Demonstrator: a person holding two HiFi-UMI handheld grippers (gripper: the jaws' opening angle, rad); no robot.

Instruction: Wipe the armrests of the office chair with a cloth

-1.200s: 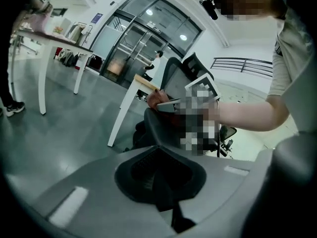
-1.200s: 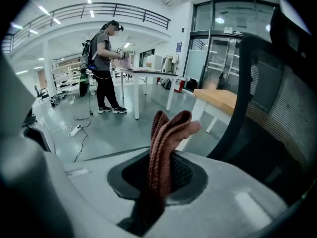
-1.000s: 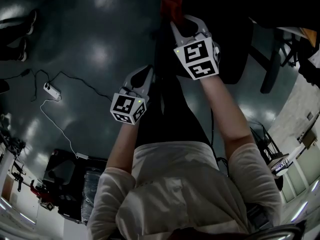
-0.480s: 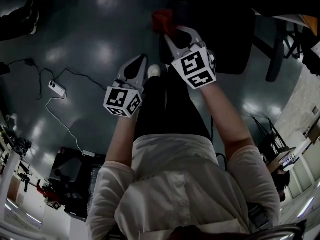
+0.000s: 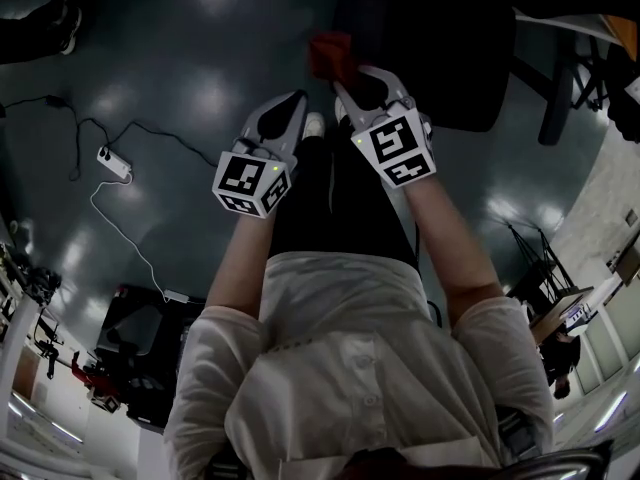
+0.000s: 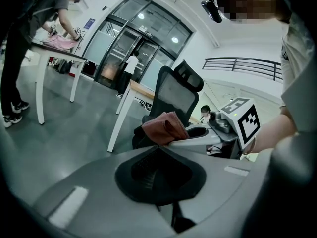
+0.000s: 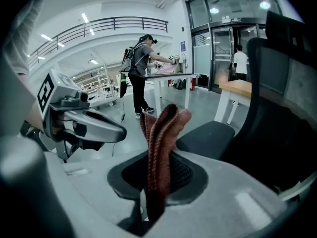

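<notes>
Two grippers are hovering side by side over a dark glossy floor (image 5: 190, 88) in the head view. At that view's left a white power strip (image 5: 112, 163) is lying among thin cables. The left gripper (image 5: 293, 103) is pointing forward with its jaws pressed together and nothing between them, and its own view confirms this, showing only the dark pads meeting. Each gripper is carrying a marker cube (image 5: 253, 183) with black-and-white square codes. No words or brand can be read anywhere, and a small blue sign (image 6: 90, 23) by the glass doors is too small to make out.

Just to the right, the right gripper (image 5: 362, 76) is clamping a rust-red cloth (image 5: 328, 53). Its jaws are closed on the folded fabric, which is sticking out past the tips. The cloth is sitting ahead of the left gripper's tips and slightly right of them, apart from them. It is hanging at the near edge of the black office chair (image 5: 430, 48), and no view settles whether it is touching the chair.

The gripper views are showing what the head view is not: a bright hall, a white table (image 6: 54, 51) with a person bending over it, the chair's mesh back (image 6: 176, 95), its seat (image 7: 208, 133), and a railed balcony (image 7: 99, 24).
</notes>
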